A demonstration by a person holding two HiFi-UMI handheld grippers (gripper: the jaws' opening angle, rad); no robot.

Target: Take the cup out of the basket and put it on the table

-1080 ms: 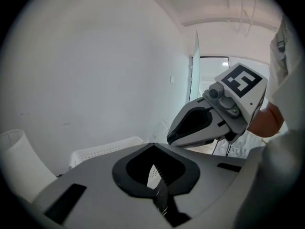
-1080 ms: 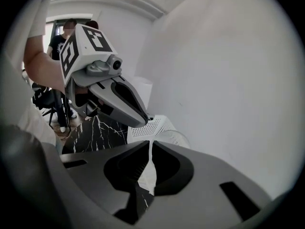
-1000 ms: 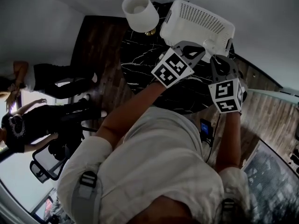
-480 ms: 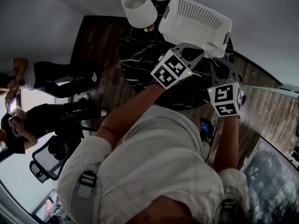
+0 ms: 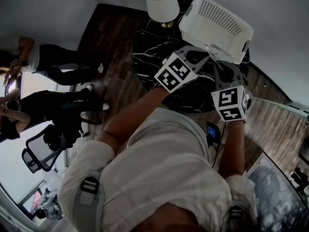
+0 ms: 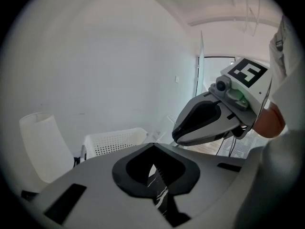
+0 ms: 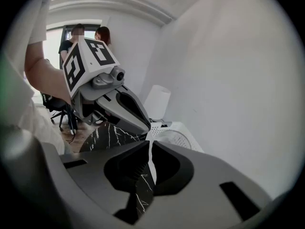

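Observation:
A white perforated basket (image 5: 217, 21) stands at the far side of the round black marble table (image 5: 149, 57). Both grippers hover side by side just short of its near wall. My left gripper (image 5: 203, 52) has its jaws together with nothing between them, and so does my right gripper (image 5: 223, 66). In the left gripper view the basket (image 6: 114, 141) lies ahead, with the right gripper (image 6: 177, 135) to its right. In the right gripper view a pale round rim (image 7: 175, 138) shows inside the basket (image 7: 183, 130); it may be the cup. The left gripper (image 7: 143, 126) crosses in front.
A lamp with a white shade (image 5: 161, 1) stands on the table left of the basket. White walls close in behind the table. People and an office chair (image 5: 41, 149) are on the wooden floor at the left.
The head camera has swung, so table, lamp and basket sit further right in the picture. Both grippers stay shut near the basket's front wall, hardly moved.

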